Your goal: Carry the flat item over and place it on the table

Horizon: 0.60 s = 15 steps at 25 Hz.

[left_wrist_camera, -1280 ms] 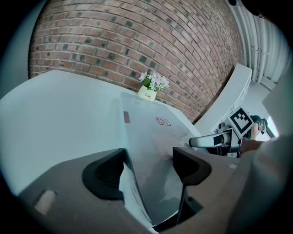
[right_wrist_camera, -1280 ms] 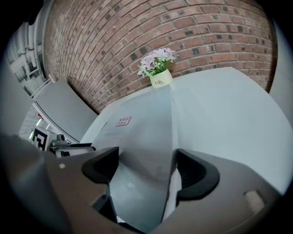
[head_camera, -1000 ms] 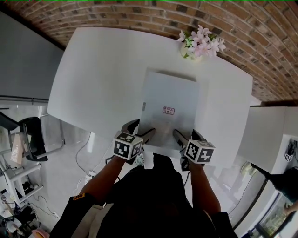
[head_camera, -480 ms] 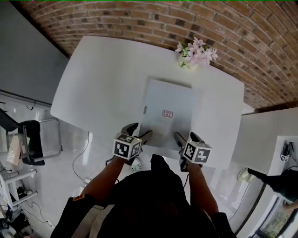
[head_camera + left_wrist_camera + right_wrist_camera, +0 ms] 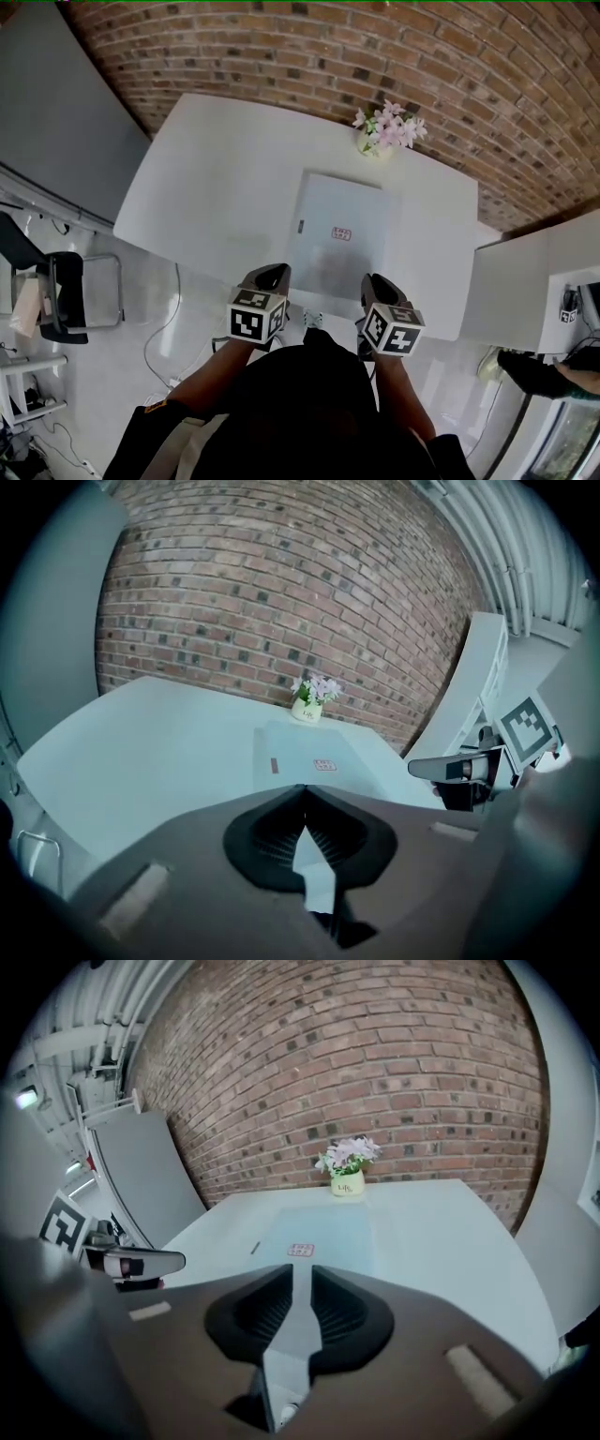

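A flat pale grey item [image 5: 337, 202] with a small red label lies on the white table [image 5: 216, 178]; it also shows in the left gripper view [image 5: 309, 752] and the right gripper view [image 5: 323, 1222]. My left gripper [image 5: 273, 274] hangs just short of the table's near edge, left of the item, its jaws shut with nothing in them [image 5: 303, 789]. My right gripper [image 5: 373, 282] is level with it on the right. Its jaws are closing; a narrow gap remains and nothing is between them [image 5: 302, 1269]. Neither gripper touches the item.
A small pot of pink flowers [image 5: 382, 131] stands at the table's far edge against the brick wall. A second white table [image 5: 525, 277] is to the right. A black chair [image 5: 66, 295] and cables on the floor are at the left.
Both grippers have drawn back from the item's near edge, where they stood open, and their jaws have come together. The item stays flat on the table.
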{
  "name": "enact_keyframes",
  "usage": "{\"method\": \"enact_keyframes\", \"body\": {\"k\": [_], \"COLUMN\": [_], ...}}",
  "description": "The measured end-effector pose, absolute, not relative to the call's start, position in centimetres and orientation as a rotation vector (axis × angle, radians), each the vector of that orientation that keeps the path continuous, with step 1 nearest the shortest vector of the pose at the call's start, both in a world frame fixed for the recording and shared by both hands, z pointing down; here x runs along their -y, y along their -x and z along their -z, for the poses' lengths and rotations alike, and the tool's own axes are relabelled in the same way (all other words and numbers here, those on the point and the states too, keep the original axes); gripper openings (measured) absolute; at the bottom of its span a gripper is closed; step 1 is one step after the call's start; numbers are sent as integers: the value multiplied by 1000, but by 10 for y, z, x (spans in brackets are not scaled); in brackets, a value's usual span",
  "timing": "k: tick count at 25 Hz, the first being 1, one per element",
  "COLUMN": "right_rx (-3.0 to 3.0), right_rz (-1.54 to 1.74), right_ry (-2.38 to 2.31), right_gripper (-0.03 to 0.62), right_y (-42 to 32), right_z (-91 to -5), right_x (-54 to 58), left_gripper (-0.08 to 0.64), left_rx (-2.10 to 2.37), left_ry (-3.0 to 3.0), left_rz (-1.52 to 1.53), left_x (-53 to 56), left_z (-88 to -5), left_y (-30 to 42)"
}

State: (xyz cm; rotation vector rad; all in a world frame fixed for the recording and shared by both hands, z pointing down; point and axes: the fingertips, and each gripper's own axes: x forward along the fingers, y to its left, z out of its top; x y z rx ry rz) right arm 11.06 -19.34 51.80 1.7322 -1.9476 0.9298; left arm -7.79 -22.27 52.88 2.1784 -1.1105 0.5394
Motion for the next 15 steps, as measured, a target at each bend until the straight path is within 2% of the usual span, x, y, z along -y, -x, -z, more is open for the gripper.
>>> {"method": "enact_keyframes", "body": {"k": [3,15], "right_rx": [1964,2002], "right_rz": [-891,-810], "right_ry": [-1761,-1818], "right_gripper": [0,0], "right_y": [-94,-42], "right_z": [-501,-453], "right_x": [181,94], "left_gripper": [2,1], "left_rx": [1099,998], "left_ry": [-2228,-2346], "left_rz": [-529,-482], "left_x": [208,117], "left_z": [-508,-470], "left_y": [78,91]}}
